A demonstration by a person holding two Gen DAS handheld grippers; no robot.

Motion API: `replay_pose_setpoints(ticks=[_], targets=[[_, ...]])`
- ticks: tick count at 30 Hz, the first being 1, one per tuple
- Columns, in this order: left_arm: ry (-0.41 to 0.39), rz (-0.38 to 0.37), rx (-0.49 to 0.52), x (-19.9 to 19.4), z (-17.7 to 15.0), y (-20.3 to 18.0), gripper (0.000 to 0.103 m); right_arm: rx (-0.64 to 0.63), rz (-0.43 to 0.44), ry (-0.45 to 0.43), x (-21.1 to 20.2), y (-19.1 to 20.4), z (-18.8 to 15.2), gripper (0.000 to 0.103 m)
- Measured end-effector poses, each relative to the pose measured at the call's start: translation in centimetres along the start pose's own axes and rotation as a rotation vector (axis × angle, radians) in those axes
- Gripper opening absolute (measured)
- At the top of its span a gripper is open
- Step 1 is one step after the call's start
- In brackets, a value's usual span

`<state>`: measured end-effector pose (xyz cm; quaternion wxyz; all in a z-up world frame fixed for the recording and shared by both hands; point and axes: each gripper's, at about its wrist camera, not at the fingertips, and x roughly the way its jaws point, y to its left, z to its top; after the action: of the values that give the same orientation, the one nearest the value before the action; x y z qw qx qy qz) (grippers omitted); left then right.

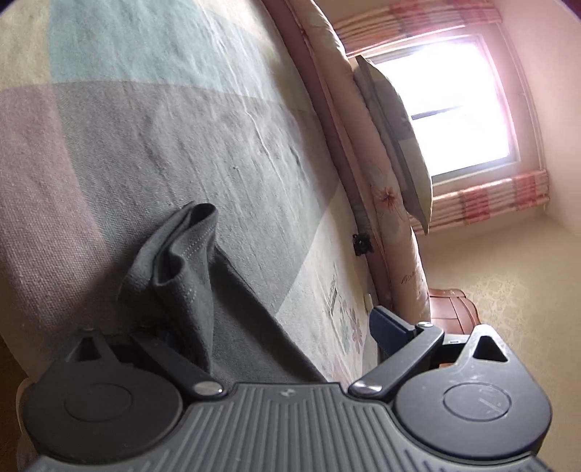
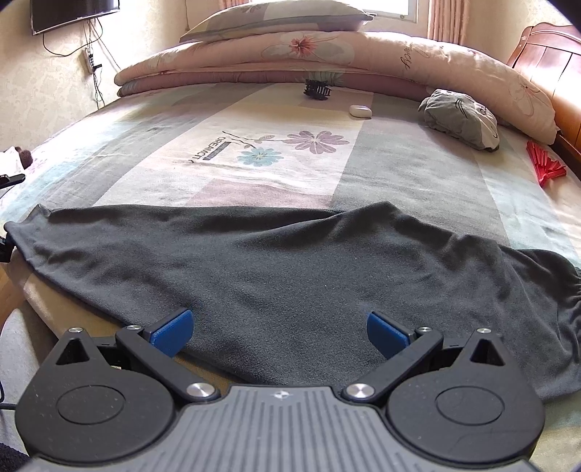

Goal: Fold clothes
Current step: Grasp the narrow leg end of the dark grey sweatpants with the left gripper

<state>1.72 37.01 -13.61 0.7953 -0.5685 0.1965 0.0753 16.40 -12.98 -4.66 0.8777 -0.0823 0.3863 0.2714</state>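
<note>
Two tongs: my left tongs look spread around the dark grey soft cloth garment, my right tongs gape apart — next, pinch its near edge and fold.

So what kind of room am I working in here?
Most likely a home bedroom: the dark garment lies on a bed with a flower-print sheet, a folded quilt with a pillow on it sits at the far side, and a wall-mounted TV.

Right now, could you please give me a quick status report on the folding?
Right hand-held gripper open over the dark garment, spread flat on the bed. Left hand-held gripper open, garment end bunched against it. Nothing in the way.
</note>
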Motion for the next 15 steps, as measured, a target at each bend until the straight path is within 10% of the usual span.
replay_pose_setpoints(ticks=[11,15], targets=[[-0.091,0.106,0.126,0.2,-0.1,0.0,0.083,0.027,0.025,0.004,0.4,-0.2,-0.3,0.103],[-0.116,0.173,0.224,-0.1,-1.1,-0.3,0.052,0.026,0.033,-0.002,0.2,-0.1,-0.4,0.103]])
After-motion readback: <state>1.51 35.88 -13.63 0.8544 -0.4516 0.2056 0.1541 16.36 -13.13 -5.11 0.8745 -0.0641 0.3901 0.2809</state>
